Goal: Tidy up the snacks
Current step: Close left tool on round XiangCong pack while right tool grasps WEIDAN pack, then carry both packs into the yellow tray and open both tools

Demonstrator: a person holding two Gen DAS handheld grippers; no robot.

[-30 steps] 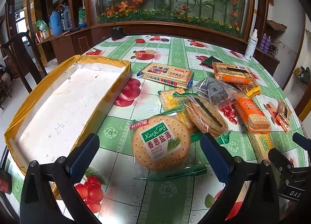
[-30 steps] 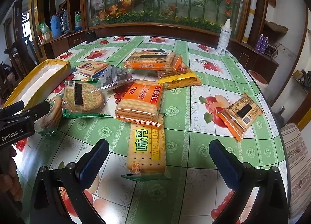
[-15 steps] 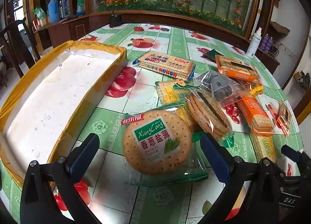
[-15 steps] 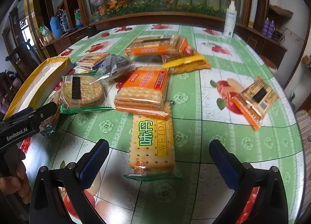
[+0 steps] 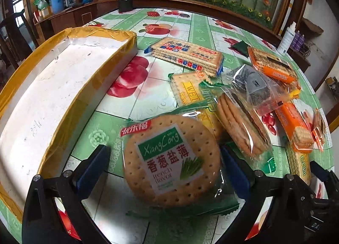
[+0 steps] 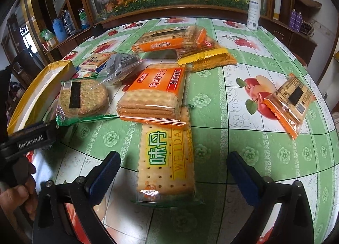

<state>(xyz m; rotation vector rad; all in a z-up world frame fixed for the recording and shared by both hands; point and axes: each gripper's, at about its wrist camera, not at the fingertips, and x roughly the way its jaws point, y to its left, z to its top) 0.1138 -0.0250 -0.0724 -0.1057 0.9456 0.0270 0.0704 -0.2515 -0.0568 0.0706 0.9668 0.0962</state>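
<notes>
Glossy green-and-white oilcloth printed with fruit covers the round surface, backed by a dark wooden cabinet with artificial flowers behind glass. Along the surface's left edge lies a long shallow tray, white and scuffed inside, its rim wrapped in shiny yellow tape. Crinkly plastic biscuit packs are scattered across the middle of the surface: a flat orange pack of square crackers overlaps the far end of a long yellow-green WEIDA cracker pack, and a clear green-trimmed pack of round crackers sits beside the tray.

Left tongs are spread wide, blue pads on either side of a round XiangCong cracker pack near the surface's front edge; the right pad looks very close to the wrapper, contact unclear. Right tongs are equally wide apart, straddling the near end of the WEIDA pack without touching it. Both point forward, low over the surface.
</notes>
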